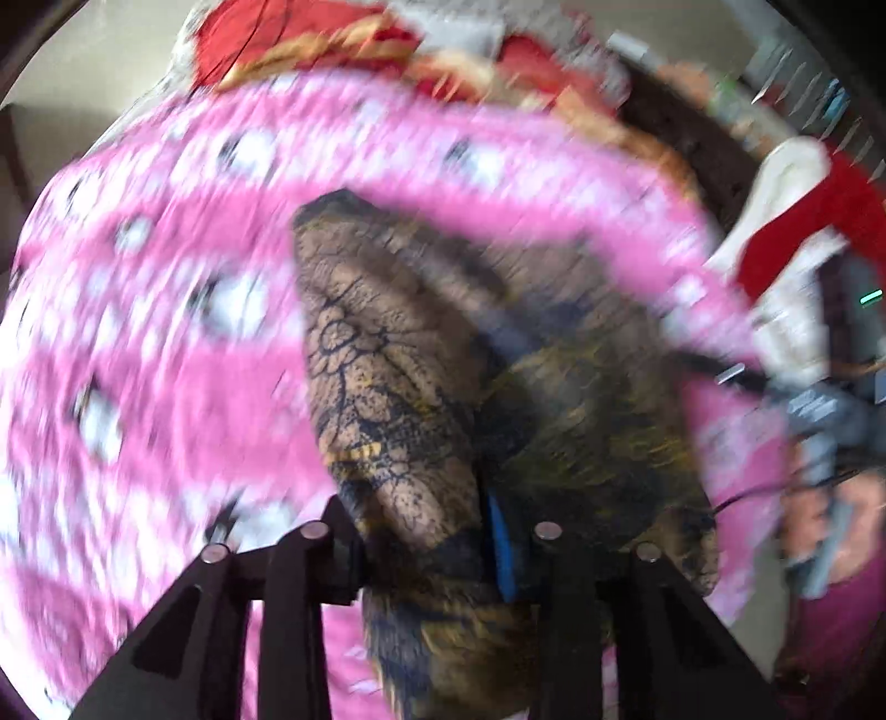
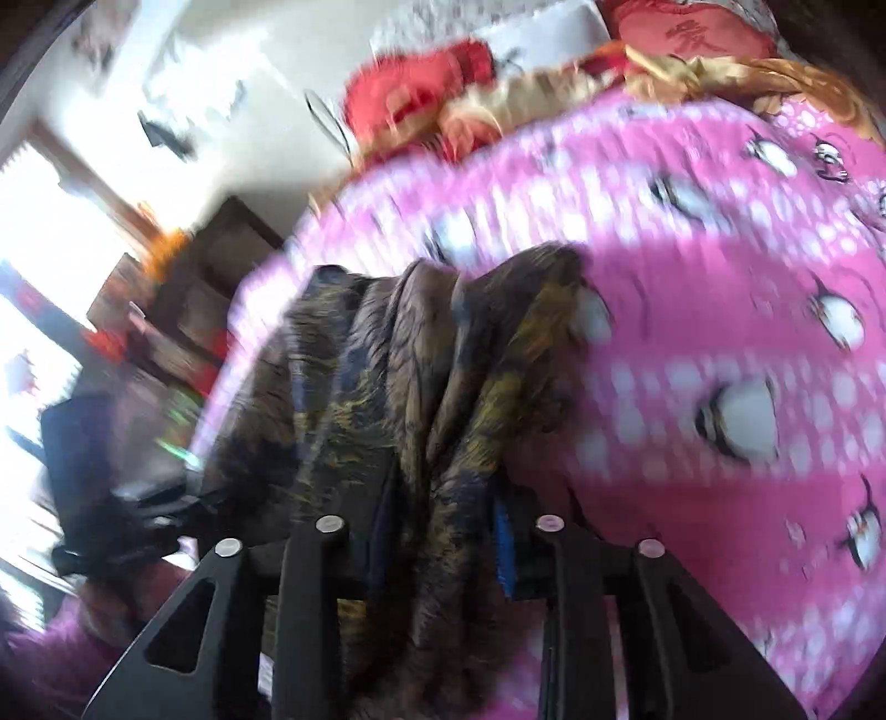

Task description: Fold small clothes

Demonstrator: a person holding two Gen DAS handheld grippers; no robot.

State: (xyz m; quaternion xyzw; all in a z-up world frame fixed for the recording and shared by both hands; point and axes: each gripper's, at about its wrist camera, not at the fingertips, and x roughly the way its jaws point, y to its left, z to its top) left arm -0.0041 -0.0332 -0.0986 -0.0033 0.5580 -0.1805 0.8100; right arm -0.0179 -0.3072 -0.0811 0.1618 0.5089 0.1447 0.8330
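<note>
A brown garment with dark blue and yellow print (image 1: 421,376) hangs between both grippers above a pink bedsheet (image 1: 138,343). My left gripper (image 1: 437,543) is shut on one end of it; the cloth bunches between its fingers. My right gripper (image 2: 437,531) is shut on the other end of the garment (image 2: 421,387), which drapes in folds forward from the jaws. In the left wrist view the right gripper (image 1: 819,421) shows at the right edge, blurred. Both views are motion-blurred.
The pink sheet (image 2: 720,343) with white cartoon figures covers the bed. Red and gold bedding (image 1: 332,44) is piled at the far side, also in the right wrist view (image 2: 459,94). A white and red cloth (image 1: 792,232) lies at the right. Dark furniture (image 2: 183,299) stands left by a bright window.
</note>
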